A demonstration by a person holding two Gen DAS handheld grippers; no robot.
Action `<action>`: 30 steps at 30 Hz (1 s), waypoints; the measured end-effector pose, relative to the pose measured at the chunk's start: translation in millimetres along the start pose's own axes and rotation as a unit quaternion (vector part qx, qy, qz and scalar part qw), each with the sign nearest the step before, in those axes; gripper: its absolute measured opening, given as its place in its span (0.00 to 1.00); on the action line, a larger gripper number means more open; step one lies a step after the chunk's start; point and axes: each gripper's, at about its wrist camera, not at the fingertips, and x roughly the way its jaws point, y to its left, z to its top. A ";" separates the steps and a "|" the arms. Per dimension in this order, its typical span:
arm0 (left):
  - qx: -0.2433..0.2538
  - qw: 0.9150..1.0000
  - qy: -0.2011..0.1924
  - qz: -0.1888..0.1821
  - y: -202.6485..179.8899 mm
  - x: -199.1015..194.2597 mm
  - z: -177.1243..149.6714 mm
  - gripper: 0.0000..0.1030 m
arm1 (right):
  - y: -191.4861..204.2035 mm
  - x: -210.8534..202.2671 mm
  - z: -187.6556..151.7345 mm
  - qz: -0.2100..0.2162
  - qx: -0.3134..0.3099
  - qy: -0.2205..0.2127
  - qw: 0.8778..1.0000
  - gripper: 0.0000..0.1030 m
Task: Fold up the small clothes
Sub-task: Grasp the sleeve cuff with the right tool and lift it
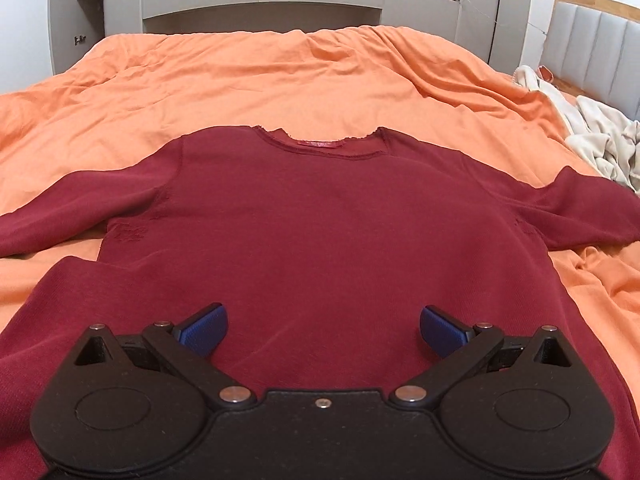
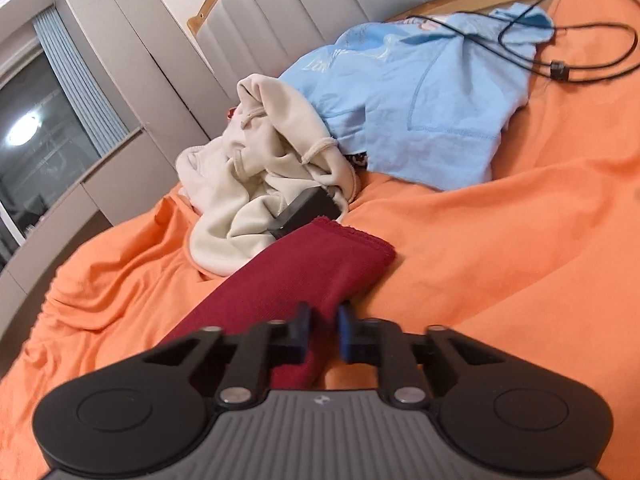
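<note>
Two views, taken in turn. Left wrist view first: left gripper (image 1: 323, 330) spread wide, blue pads (image 1: 205, 328) well apart, nothing between them, hovering low over the hem end of the maroon shirt (image 1: 320, 224). Shirt spread flat on the orange bedcover (image 1: 240, 80), neckline far ahead of the claw, one sleeve stretching out to each side. Best kept low and ready to pin the body cloth, or to take the near hem, so nothing slides while the sleeve comes over.

Right wrist view next: right gripper (image 2: 323, 334) nearly closed, a narrow gap showing between the pads, the maroon sleeve (image 2: 296, 280) passing between them; pinched or merely straddled, cannot tell for sure. Cuff lying just ahead of the claw, touching the cream garment (image 2: 256, 184); pale blue garment (image 2: 404, 92) and black cable (image 2: 592, 68) further ahead. Worth confirming a firm pinch on both layers, lifting only slightly, then carrying the sleeve across the chest, clear of the cream pile.
</note>
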 end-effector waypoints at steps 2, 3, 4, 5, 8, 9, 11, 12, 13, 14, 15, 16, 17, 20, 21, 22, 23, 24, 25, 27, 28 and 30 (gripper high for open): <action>0.003 1.000 0.000 0.000 -0.9 -0.4 -0.2 0.99 | 0.0 -7.8 3.3 -0.014 0.009 0.001 1.000 0.06; 0.005 1.000 0.001 0.000 -1.4 -0.4 -0.2 0.99 | -1.7 -13.1 4.6 -0.022 0.018 0.003 1.000 0.06; 0.007 1.000 0.001 0.001 -2.0 -0.5 -0.3 0.99 | -3.6 -18.6 5.6 -0.032 0.025 0.006 0.999 0.05; 0.008 1.000 0.001 0.001 -2.1 -0.8 -0.4 0.99 | -5.3 -24.7 6.3 -0.046 0.033 0.008 0.998 0.05; 0.010 1.000 0.001 -0.002 -1.8 -1.6 0.3 0.99 | -15.9 -42.4 5.4 -0.082 0.067 0.020 0.994 0.05; 0.010 1.000 0.000 -0.002 -2.2 -1.6 0.1 0.99 | -22.3 -46.2 4.5 -0.083 0.094 0.026 0.992 0.05; 0.010 1.000 0.002 -0.003 -1.6 -1.8 0.2 0.99 | -29.4 -48.6 2.9 -0.077 0.117 0.032 0.990 0.05; 0.010 1.000 0.002 -0.004 -1.7 -1.7 0.6 0.99 | -29.0 -47.8 2.8 -0.079 0.109 0.030 0.990 0.05; 0.010 1.000 0.002 -0.005 -1.5 -1.9 0.8 0.99 | -27.1 -46.9 2.6 -0.081 0.099 0.026 0.991 0.05; 0.010 1.000 0.002 -0.006 -1.2 -2.1 0.8 0.99 | -24.5 -46.5 1.8 -0.083 0.090 0.022 0.992 0.05; 0.010 1.000 0.001 -0.007 -1.0 -2.5 1.0 0.99 | -21.3 -46.3 1.2 -0.082 0.082 0.019 0.993 0.05; 0.009 1.000 0.001 -0.008 -0.7 -3.0 1.1 0.99 | -17.8 -46.5 1.2 -0.080 0.075 0.017 0.994 0.05; 0.008 1.000 0.000 -0.010 0.0 -3.5 1.2 0.99 | -13.2 -47.3 1.7 -0.076 0.066 0.013 0.995 0.05; 0.000 1.000 -0.004 -0.016 2.6 -6.0 3.3 0.99 | 6.1 -56.0 4.6 -0.057 0.028 -0.006 0.998 0.05; -0.004 1.000 -0.005 -0.019 4.2 -7.0 4.2 0.99 | 13.6 -60.2 5.2 -0.048 0.014 -0.012 0.999 0.05; -0.009 1.000 -0.006 -0.020 6.1 -8.2 5.1 0.99 | 21.8 -65.6 5.5 -0.038 -0.002 -0.019 0.999 0.05; -0.014 1.000 -0.007 -0.021 8.0 -9.3 6.2 0.99 | 33.8 -71.6 5.5 -0.025 -0.024 -0.028 0.999 0.05; -0.019 1.000 -0.008 -0.022 9.8 -10.6 7.4 0.99 | 44.7 -77.9 4.5 -0.013 -0.045 -0.037 0.998 0.05; -0.024 0.999 -0.010 -0.022 12.3 -12.1 8.6 0.99 | 58.0 -84.6 3.5 0.004 -0.071 -0.046 0.996 0.05; -0.034 0.999 -0.018 -0.018 18.4 -16.2 12.1 0.99 | 88.7 -99.4 -2.0 0.039 -0.129 -0.068 0.989 0.05; -0.039 0.999 -0.023 -0.016 22.1 -18.5 14.6 0.99 | 104.4 -106.3 -5.6 0.054 -0.156 -0.078 0.983 0.05; -0.048 0.998 -0.035 -0.009 30.3 -24.2 20.6 0.99 | 138.9 -120.8 -17.3 0.091 -0.210 -0.093 0.969 0.05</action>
